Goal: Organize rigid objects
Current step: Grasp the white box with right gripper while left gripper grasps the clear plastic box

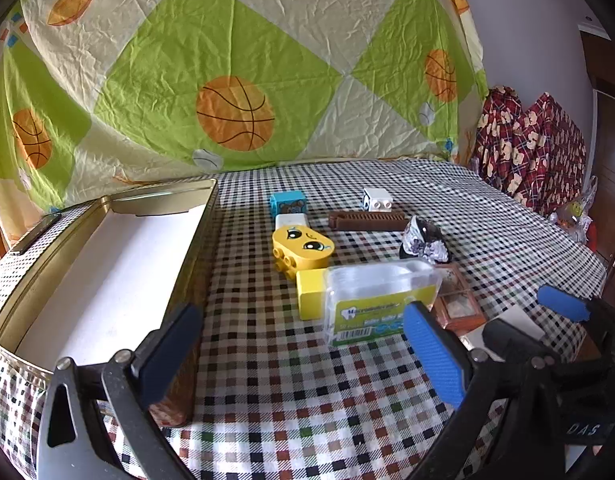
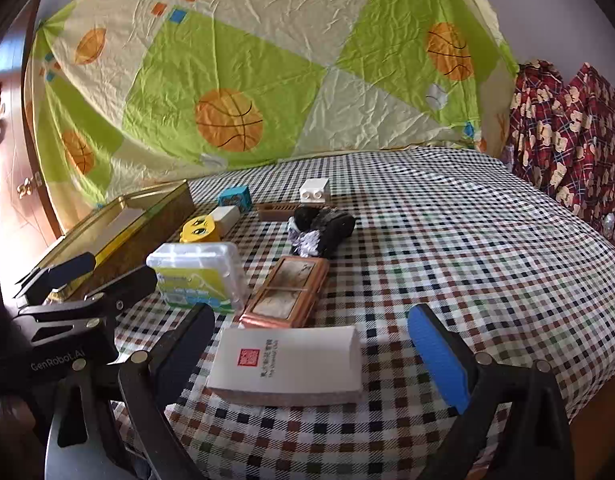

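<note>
Fingers spread wide — left gripper (image 1: 299,356) low; right gripper (image 2: 311,354) likewise.

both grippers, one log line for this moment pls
left gripper: open, empty, beside tin | right gripper: open, empty, around white box | tin: nothing inside

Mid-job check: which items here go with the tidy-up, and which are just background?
For the job: gold tin, yellow face block, floss-pick box, brown compact, white carton, comb, open left gripper, open right gripper.

Background: basketball sheet, red plaid cloth.
</note>
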`<control>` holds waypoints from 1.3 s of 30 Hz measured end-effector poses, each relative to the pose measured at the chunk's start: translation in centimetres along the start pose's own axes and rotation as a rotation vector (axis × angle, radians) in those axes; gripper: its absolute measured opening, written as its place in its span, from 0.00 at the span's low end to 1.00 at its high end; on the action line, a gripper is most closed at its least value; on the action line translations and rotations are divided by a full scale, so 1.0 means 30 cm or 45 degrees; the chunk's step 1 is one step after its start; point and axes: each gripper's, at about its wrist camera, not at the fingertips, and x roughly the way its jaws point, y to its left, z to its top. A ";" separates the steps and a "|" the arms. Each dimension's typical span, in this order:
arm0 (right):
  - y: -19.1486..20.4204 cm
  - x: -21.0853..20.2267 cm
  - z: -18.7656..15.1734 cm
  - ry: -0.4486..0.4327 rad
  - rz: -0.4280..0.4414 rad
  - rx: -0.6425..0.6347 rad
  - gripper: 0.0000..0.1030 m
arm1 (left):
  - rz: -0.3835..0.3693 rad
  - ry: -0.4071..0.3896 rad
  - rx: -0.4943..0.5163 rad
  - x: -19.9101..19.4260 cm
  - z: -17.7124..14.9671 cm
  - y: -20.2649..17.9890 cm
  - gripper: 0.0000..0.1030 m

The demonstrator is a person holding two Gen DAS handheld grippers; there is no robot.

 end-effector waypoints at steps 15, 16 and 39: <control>-0.057 -0.025 0.001 -0.073 -0.074 0.039 0.78 | -0.019 0.024 -0.010 0.006 0.014 -0.017 1.00; -0.066 -0.031 0.013 -0.094 -0.093 0.044 0.78 | -0.028 0.032 -0.008 0.011 0.018 -0.026 1.00; -0.184 0.114 0.134 -0.062 -0.249 0.087 0.78 | -0.072 0.243 0.002 0.178 0.085 -0.140 0.87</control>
